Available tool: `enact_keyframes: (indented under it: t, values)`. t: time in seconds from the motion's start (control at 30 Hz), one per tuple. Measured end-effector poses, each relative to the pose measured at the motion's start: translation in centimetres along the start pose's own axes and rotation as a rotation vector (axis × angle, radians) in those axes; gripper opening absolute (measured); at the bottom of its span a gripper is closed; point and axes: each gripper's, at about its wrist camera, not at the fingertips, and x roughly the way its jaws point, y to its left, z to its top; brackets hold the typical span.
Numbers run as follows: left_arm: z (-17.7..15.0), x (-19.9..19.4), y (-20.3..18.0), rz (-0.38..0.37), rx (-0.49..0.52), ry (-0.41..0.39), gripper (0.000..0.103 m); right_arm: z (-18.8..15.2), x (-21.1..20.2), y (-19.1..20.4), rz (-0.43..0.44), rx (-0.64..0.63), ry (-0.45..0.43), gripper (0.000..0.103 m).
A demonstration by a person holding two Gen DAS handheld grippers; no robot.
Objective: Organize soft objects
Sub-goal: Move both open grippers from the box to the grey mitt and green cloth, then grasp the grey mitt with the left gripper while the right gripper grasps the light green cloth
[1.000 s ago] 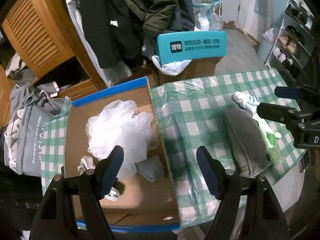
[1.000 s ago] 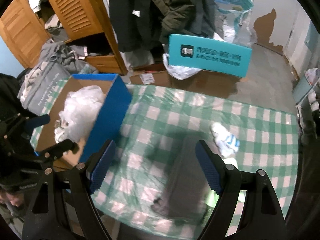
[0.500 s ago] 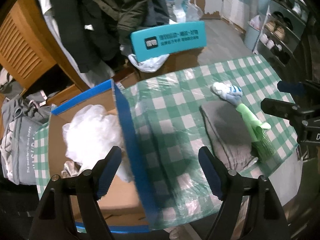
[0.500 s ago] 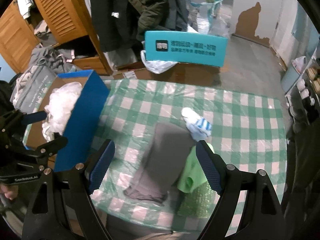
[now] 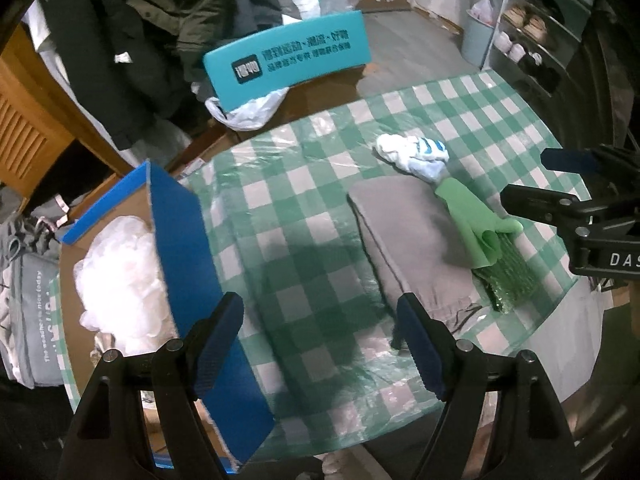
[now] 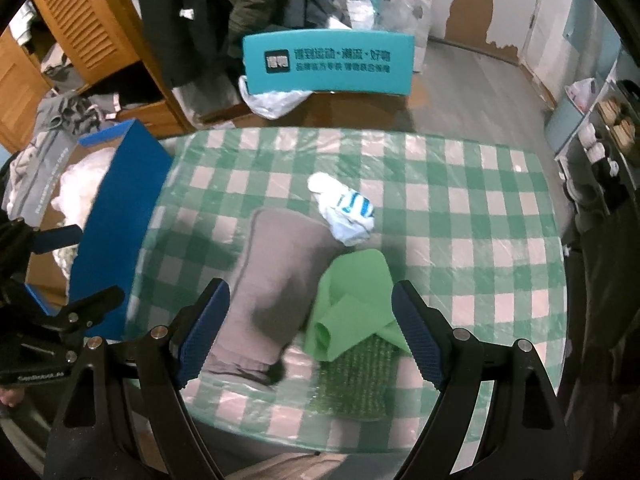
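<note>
A grey folded cloth (image 5: 408, 236) (image 6: 276, 276) lies on the green checked table (image 5: 320, 184) (image 6: 460, 208). A green cloth (image 5: 472, 220) (image 6: 352, 304) lies on its right side over a dark green scrubby pad (image 5: 508, 276) (image 6: 360, 380). A white and blue sock (image 5: 416, 156) (image 6: 346, 208) lies just beyond them. My left gripper (image 5: 320, 344) is open and empty above the table's near left part. My right gripper (image 6: 308, 336) is open and empty over the grey and green cloths. It also shows in the left wrist view (image 5: 560, 184).
A blue-walled cardboard box (image 5: 184, 248) (image 6: 116, 200) at the table's left holds a white mesh puff (image 5: 120, 276) (image 6: 76, 184). A teal box (image 5: 288, 60) (image 6: 328, 64), hanging coats and a wooden wardrobe stand behind the table. Shoe shelves (image 5: 536, 32) are at the right.
Both grippers moved right and forward, away from the box toward the cloths. The grey and green cloths now lie between the right gripper's fingers in view. Both grippers stayed open.
</note>
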Motion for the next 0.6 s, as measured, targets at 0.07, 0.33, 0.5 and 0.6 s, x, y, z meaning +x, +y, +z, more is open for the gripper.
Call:
enact_keyframes:
  t: [0.07,0.33,0.5,0.6]
  values:
    - [0.0,0.5,-0.2,-0.009,-0.001,0.013,0.08,-0.2,0.4,-0.3,-0.001,0.003,0.011,0.084]
    - [0.3,2.7,-0.9,-0.041,-0.024,0.073,0.08,-1.5,2.9,-1.3,-0.014,0.008,0.082,0.084]
    - [0.7,4.2,-1.9,-0.042,-0.011,0.095,0.08,-2.5,4.7,-1.7,-0.012,0.006,0.127,0.084]
    - [0.8,5.3,-2.4,-0.046,-0.006,0.117,0.08,-2.9,5.7,-1.9,-0.02,-0.004,0.151,0.084]
